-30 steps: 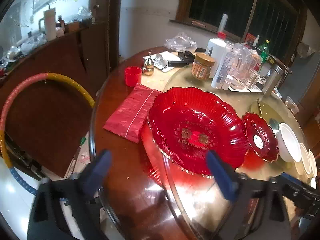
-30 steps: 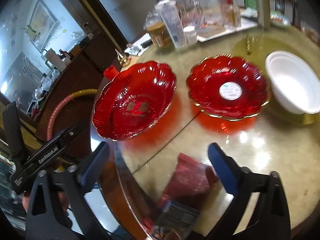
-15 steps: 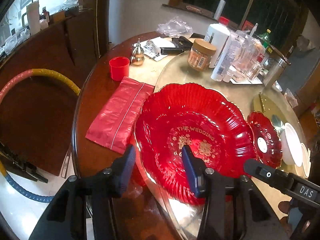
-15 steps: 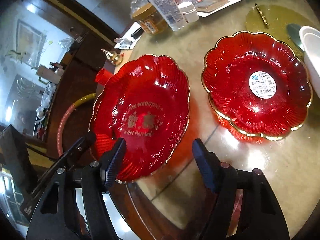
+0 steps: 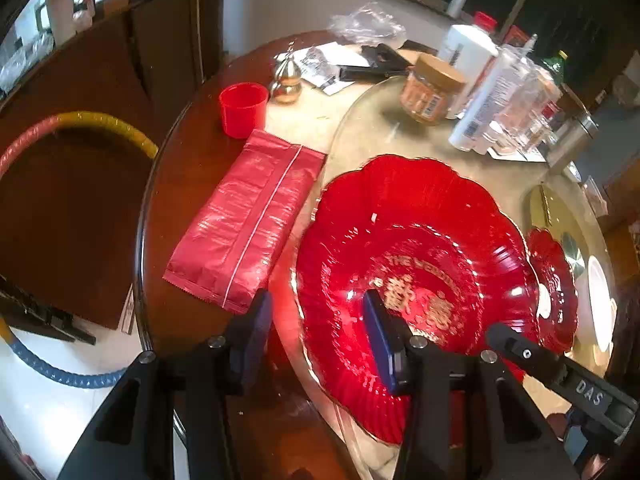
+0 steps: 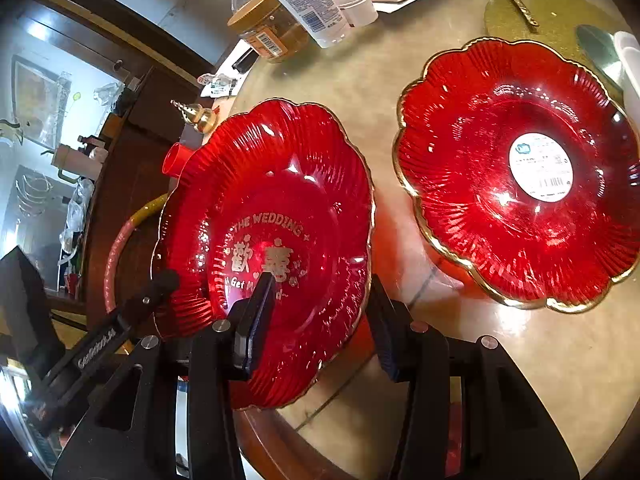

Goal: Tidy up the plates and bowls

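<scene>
A large red scalloped wedding plate (image 5: 416, 248) (image 6: 280, 208) sits at the near edge of the glass turntable. My left gripper (image 5: 316, 320) straddles its left rim, one finger inside the plate and one outside, jaws apart. My right gripper (image 6: 320, 300) straddles its right rim the same way, jaws apart. A second red plate with a white sticker (image 6: 520, 172) (image 5: 554, 288) lies to the right. A white bowl (image 5: 598, 296) (image 6: 630, 64) stands beyond it.
A red foil pouch (image 5: 244, 224), a red cup (image 5: 243, 109) and a brass gourd (image 5: 286, 80) lie left of the turntable. A jar (image 5: 432, 90), bottles (image 5: 484, 100) and glasses crowd the far side. A gold mat (image 6: 548, 12) lies at the back right.
Both grippers have moved in on the wedding plate and narrowed. Each now has one finger over the rim inside the plate, where before they were short of it.
</scene>
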The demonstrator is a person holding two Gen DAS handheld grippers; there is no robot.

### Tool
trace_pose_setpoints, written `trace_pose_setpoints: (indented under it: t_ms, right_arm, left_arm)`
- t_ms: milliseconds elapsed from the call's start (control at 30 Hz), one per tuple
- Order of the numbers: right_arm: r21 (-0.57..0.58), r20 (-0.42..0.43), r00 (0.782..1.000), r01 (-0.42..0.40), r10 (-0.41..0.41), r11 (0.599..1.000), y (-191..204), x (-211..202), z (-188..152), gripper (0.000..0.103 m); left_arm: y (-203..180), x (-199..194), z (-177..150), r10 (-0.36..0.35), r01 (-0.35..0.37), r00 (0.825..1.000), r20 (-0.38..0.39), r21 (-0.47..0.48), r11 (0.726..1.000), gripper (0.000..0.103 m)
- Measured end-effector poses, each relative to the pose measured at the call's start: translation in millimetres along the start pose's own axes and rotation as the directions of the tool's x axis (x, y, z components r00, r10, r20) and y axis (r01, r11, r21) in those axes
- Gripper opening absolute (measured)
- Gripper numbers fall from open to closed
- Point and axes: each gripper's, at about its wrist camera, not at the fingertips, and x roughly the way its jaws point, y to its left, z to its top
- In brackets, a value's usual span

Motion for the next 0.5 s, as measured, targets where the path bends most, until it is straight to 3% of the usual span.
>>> trace_pose_setpoints:
  t_ms: [133,200,267,367,500]
  right_arm:
    - [-0.009,0.000,1.000,0.011,-0.011,1.000,0.4,5.6,1.8,0.039]
    - [-0.012,0.000,1.000,0.026,-0.026,1.000,0.2,6.8,2.8,0.028]
    - [-0.012,0.002,0.999,0.040,-0.040,0.999,-1.8,7.5,4.5,0.023]
    - [-0.012,0.000,0.999,0.053,-0.053,0.999,-4.4,8.2,5.7,0.016]
    - [-0.026,0.005,0.997,0.072,-0.072,0.997,-1.4,8.4,5.3,0.014]
  left_arm:
    - [-3.3,11.5,3.7,0.014,-0.014,1.000,-0.023,0.006,1.000,0.043]
    - [-5.7,16.1,4.3,0.030,-0.030,0.999,-0.027,0.011,1.000,0.022]
    - [-4.5,18.4,5.2,0.063,-0.063,0.998,-0.019,0.006,0.998,0.011]
    - [-1.5,18.3,5.8,0.052,-0.052,0.999,-0.016,-0.007,0.999,0.011]
    - [-2.3,16.1,4.7,0.066,-0.066,0.998,-0.006,-0.007,0.998,0.010]
